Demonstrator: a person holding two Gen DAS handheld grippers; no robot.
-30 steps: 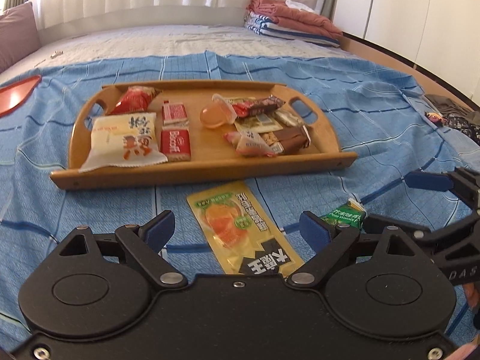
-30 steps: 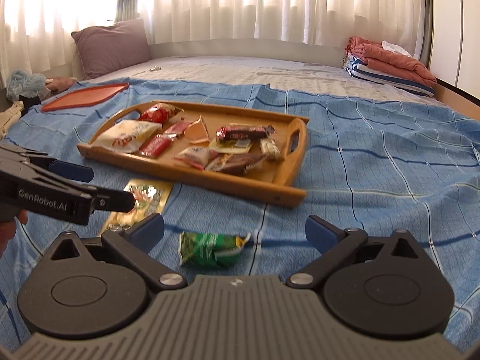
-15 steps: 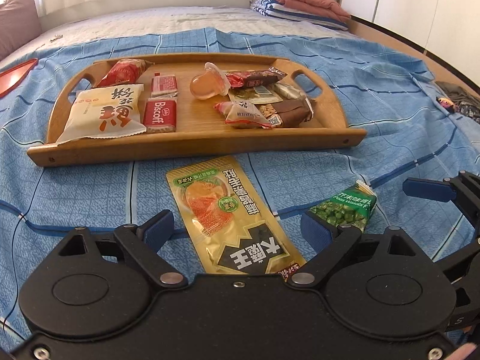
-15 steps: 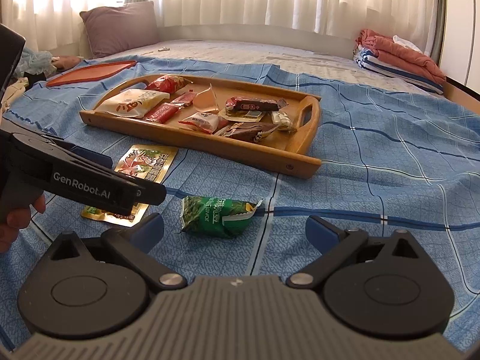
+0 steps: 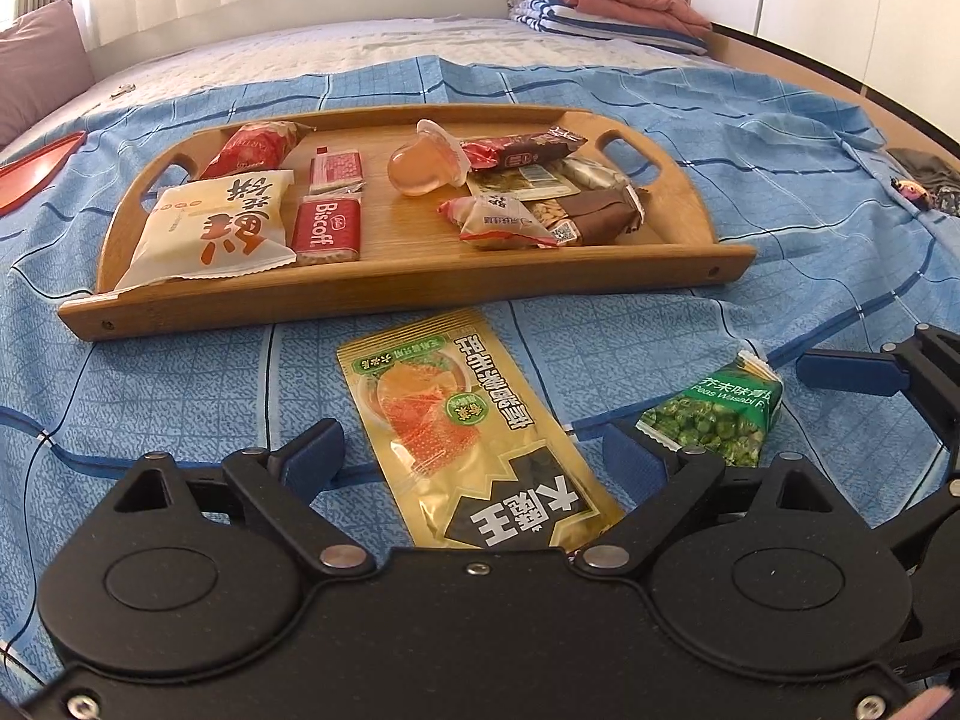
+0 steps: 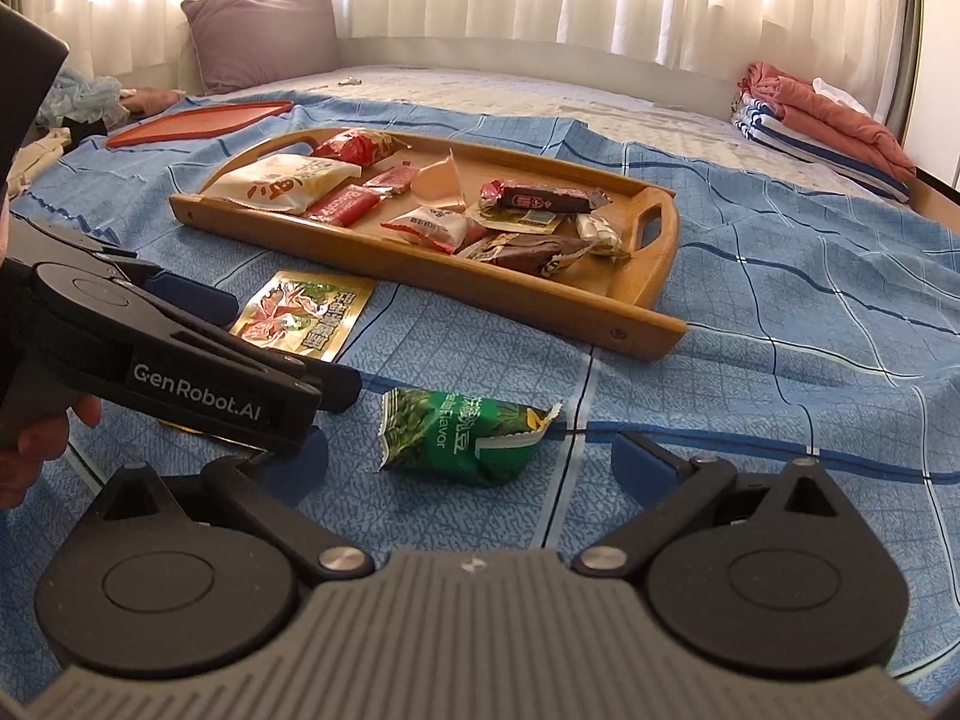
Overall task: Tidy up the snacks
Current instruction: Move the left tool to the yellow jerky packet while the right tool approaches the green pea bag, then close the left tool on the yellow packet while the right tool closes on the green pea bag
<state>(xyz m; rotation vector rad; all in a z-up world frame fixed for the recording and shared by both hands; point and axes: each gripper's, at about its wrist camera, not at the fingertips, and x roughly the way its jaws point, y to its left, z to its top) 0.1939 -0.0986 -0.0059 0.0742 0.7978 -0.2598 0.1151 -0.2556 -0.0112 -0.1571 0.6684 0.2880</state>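
The wooden tray (image 5: 420, 294) is lying broadside beyond the packets. The yellow packet (image 5: 474, 432) is lying lengthwise between the wide-open, empty left gripper (image 5: 474, 459). The green pea packet (image 6: 468, 435) is lying crosswise between the wide-open, empty right gripper (image 6: 474, 465).

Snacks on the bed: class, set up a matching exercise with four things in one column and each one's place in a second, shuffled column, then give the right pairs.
Things:
1. Gold pouch
2. Green pea packet
3. Biscoff biscuit
4. Folded towels

Places:
A. On the wooden tray
B. On the blue sheet, between the open left tongs
C. At the far corner of the bed
D. On the blue sheet, between the open right tongs

Pairs: 1-B, 2-D, 3-A, 4-C
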